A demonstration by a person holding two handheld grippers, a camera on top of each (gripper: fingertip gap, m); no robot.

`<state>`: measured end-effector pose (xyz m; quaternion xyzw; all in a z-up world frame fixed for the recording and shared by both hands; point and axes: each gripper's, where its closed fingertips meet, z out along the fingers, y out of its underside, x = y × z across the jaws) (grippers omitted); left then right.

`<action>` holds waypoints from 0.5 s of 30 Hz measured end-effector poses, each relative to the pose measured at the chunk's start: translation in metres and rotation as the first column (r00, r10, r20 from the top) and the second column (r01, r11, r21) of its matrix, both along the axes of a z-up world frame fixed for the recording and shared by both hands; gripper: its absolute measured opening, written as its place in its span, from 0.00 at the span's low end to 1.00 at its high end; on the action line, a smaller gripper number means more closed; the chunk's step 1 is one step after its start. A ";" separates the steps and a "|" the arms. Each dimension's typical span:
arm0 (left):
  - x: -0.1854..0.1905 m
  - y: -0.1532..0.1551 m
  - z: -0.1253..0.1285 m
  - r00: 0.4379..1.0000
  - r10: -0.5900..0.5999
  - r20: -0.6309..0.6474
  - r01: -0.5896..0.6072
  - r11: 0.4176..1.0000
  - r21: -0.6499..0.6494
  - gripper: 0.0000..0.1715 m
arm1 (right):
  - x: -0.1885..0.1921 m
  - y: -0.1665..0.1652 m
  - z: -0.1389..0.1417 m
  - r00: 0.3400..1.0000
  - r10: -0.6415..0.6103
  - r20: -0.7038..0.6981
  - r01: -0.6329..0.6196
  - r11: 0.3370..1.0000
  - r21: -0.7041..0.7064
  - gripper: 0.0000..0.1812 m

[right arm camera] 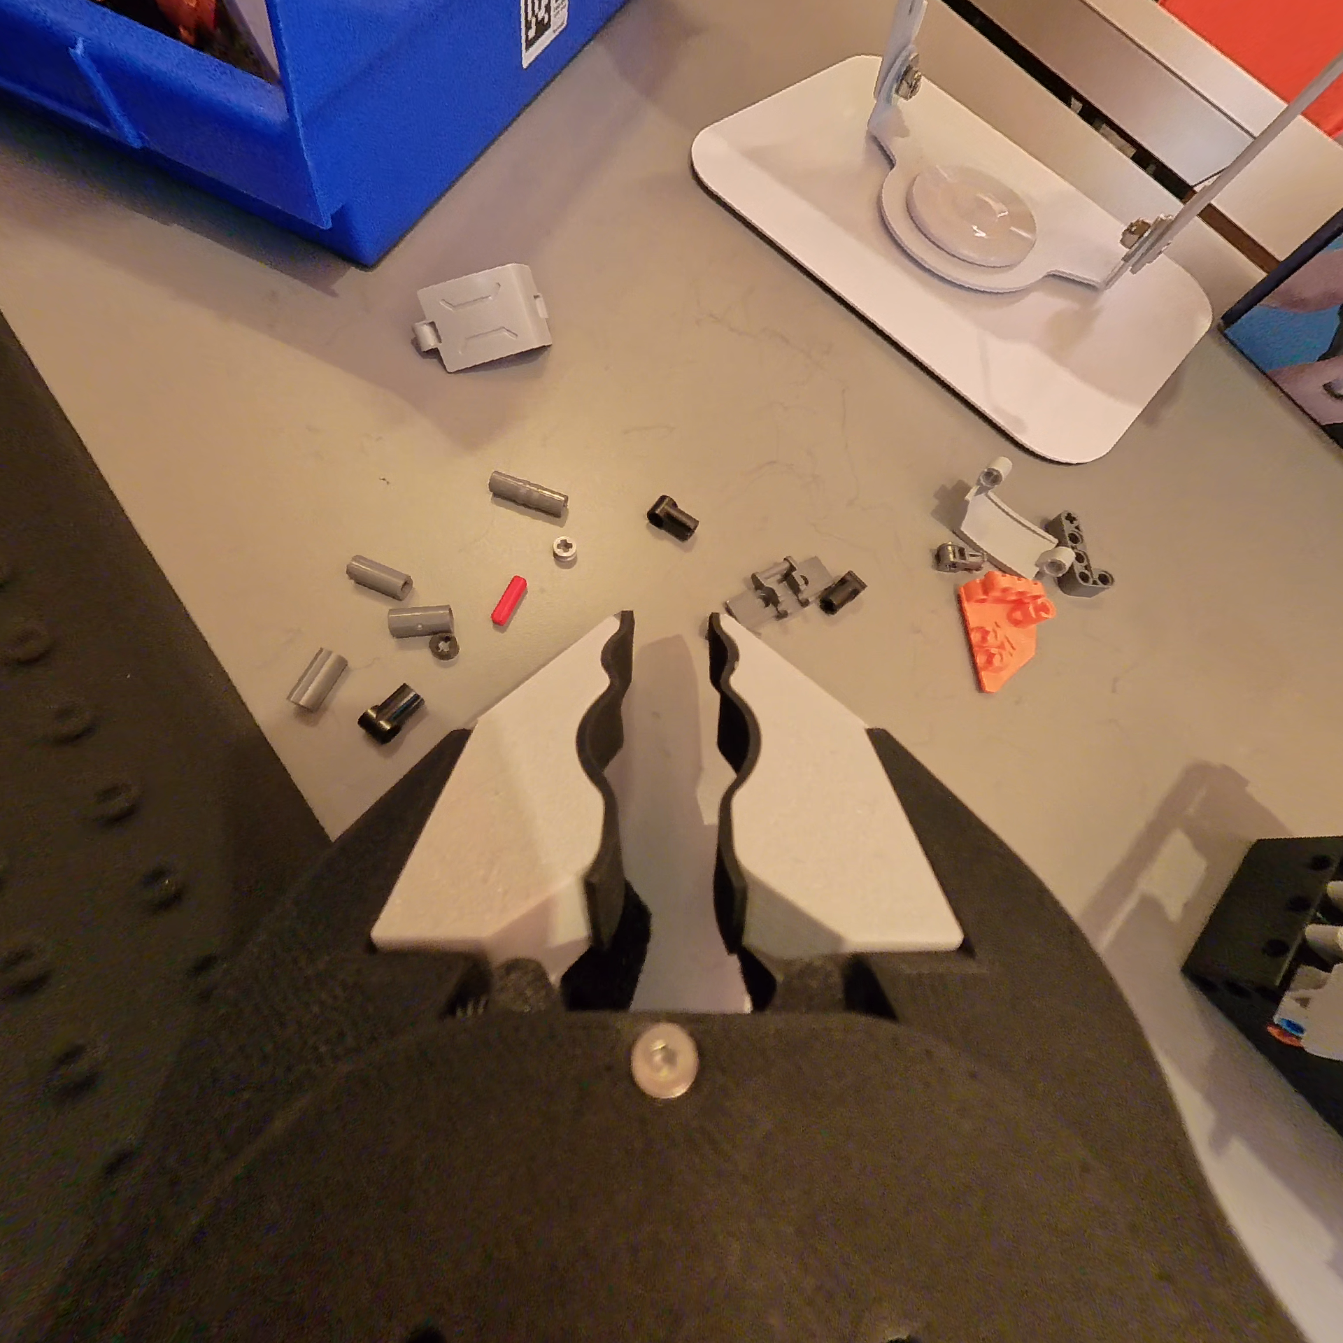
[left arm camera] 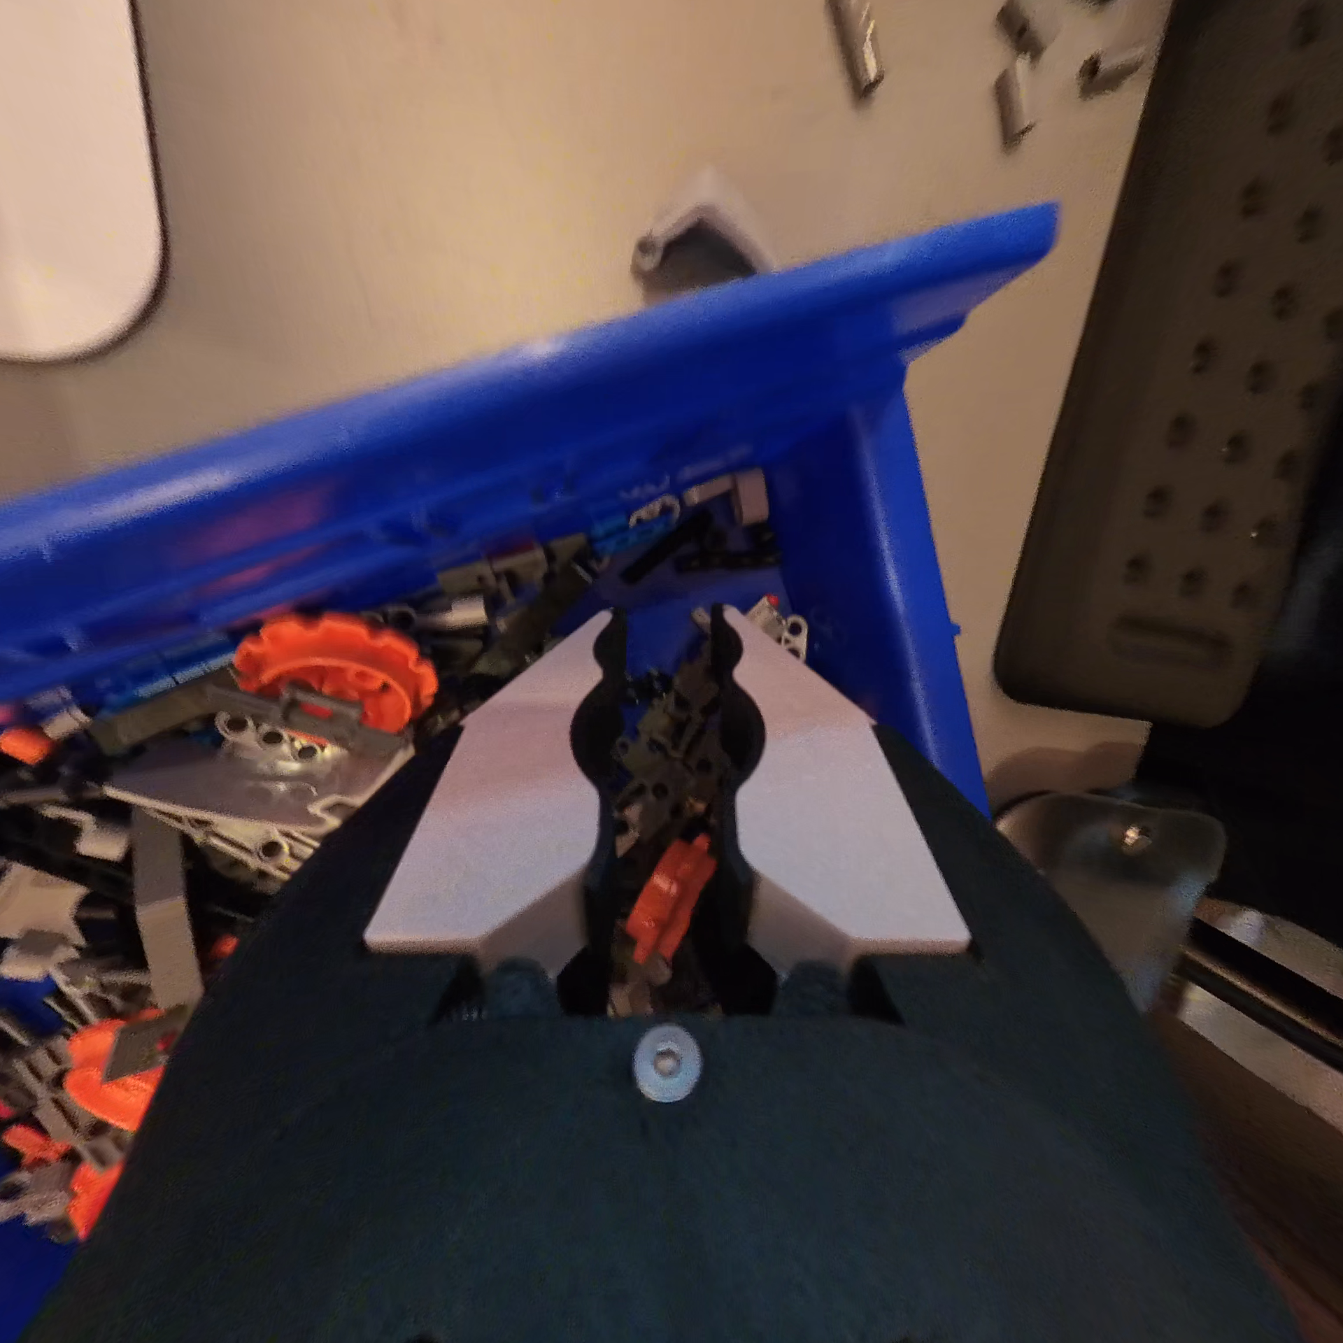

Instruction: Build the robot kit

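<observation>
In the left wrist view my left gripper (left arm camera: 668,618) reaches into a blue bin (left arm camera: 509,407) full of building-toy parts. Its jaws stand a narrow gap apart, closed on a dark strip of linked parts (left arm camera: 668,756) with an orange piece (left arm camera: 668,897) on it. An orange toothed wheel (left arm camera: 334,676) and a grey panel (left arm camera: 240,792) lie to its left in the bin. My right gripper (right arm camera: 672,625) hovers over the grey table (right arm camera: 727,378), jaws slightly apart and empty. Nearest its tips are a grey hinged piece (right arm camera: 781,589) and a red pin (right arm camera: 507,599).
On the table lie grey tubes (right arm camera: 527,494), black connectors (right arm camera: 672,517), an orange wedge plate (right arm camera: 999,639), a curved grey panel (right arm camera: 1006,527) and a flat grey cover (right arm camera: 483,316). The blue bin (right arm camera: 378,145) is far left, a white stand base (right arm camera: 799,182) far right, a black block (right arm camera: 1272,937) near right. Spacing between my two grippers at the tips: around 20 cm. The right tips stand about 4 cm off the red pin (right arm camera: 507,599). My right tips are about 25 cm from the orange toothed wheel (left arm camera: 334,676), my left tips only 7 cm.
</observation>
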<state>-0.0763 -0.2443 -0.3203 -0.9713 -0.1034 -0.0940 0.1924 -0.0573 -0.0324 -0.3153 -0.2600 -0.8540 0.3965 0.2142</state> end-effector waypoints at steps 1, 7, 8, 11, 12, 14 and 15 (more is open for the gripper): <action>0.000 0.005 0.001 0.999 -0.021 -0.026 0.022 1.000 0.016 0.12 | 0.000 0.000 0.000 1.000 0.000 0.000 0.000 1.000 0.000 0.10; -0.003 0.008 -0.013 0.986 -0.135 -0.100 0.132 0.991 -0.037 0.08 | 0.000 0.000 0.000 1.000 -0.001 -0.005 0.001 1.000 0.001 0.10; -0.002 0.010 -0.013 0.984 -0.146 -0.103 0.144 0.989 -0.026 0.08 | 0.000 0.000 0.001 1.000 -0.001 -0.007 0.001 1.000 0.000 0.10; -0.001 0.012 -0.012 0.974 -0.185 -0.133 0.184 0.983 -0.020 0.08 | 0.000 0.000 0.001 1.000 -0.002 -0.010 0.002 1.000 -0.001 0.10; 0.001 0.013 -0.011 0.971 -0.202 -0.132 0.201 0.979 -0.020 0.08 | 0.000 0.000 0.002 1.000 -0.002 -0.011 0.002 1.000 -0.002 0.10; 0.000 0.012 -0.014 0.957 -0.233 -0.171 0.229 0.973 -0.043 0.08 | 0.000 0.000 0.001 1.000 -0.001 -0.010 0.001 1.000 -0.002 0.10; 0.003 0.014 -0.014 0.955 -0.247 -0.163 0.246 0.969 -0.028 0.08 | 0.000 0.000 0.001 1.000 0.000 -0.010 0.000 1.000 -0.003 0.10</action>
